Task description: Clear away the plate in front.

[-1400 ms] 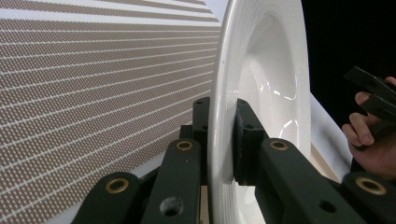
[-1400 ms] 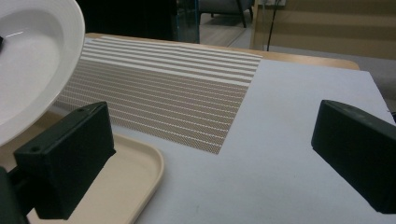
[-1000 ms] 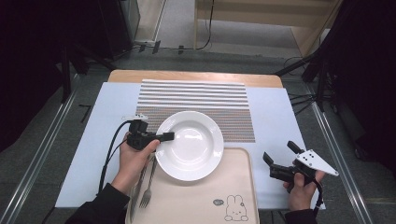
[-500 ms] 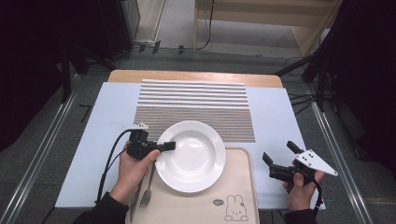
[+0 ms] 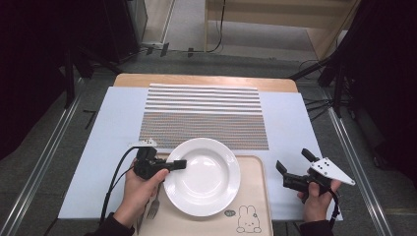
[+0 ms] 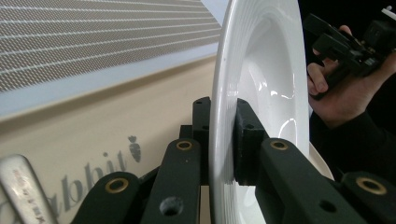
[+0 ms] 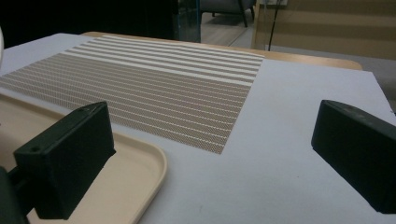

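1. The left gripper (image 5: 178, 164) clamps the white plate's (image 5: 202, 176) left rim.
2. The plate sits over the beige tray (image 5: 255, 201).
3. The right gripper (image 5: 293, 164), jaws wide and holding nothing, hovers right of the tray.

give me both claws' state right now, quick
left claw: shut on the rim of the white plate
right claw: open, holding nothing

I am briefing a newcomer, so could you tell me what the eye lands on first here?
The white plate, over the beige tray near the table's front edge. The left gripper pinches its left rim, while the right gripper waits open to the tray's right.
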A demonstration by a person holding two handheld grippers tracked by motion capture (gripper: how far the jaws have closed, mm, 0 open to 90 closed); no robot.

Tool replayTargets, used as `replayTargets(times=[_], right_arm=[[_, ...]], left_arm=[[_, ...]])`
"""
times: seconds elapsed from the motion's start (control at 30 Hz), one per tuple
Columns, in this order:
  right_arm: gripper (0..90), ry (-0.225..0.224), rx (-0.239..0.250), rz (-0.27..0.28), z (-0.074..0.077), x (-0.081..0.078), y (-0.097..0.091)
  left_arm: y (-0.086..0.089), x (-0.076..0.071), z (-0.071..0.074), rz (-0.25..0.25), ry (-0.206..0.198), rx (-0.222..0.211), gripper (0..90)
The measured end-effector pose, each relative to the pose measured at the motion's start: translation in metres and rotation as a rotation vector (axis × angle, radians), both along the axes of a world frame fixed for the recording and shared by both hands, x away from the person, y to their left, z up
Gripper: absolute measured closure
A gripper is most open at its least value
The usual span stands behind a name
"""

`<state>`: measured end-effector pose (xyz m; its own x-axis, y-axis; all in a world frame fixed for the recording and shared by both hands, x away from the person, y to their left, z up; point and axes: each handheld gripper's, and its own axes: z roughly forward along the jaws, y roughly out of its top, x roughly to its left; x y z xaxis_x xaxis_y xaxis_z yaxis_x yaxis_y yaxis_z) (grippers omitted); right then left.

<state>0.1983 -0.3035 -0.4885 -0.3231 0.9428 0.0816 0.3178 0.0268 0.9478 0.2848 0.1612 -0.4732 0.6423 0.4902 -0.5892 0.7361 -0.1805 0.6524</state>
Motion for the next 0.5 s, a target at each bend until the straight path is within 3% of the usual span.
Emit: replayTargets(times=[0.5], right_arm=[[0.0,0.0,0.004,-0.004,0.001,-0.001,-0.001]], left_arm=[[0.002,-0.019,-0.006,-0.033,0.037,-0.004,81.1]])
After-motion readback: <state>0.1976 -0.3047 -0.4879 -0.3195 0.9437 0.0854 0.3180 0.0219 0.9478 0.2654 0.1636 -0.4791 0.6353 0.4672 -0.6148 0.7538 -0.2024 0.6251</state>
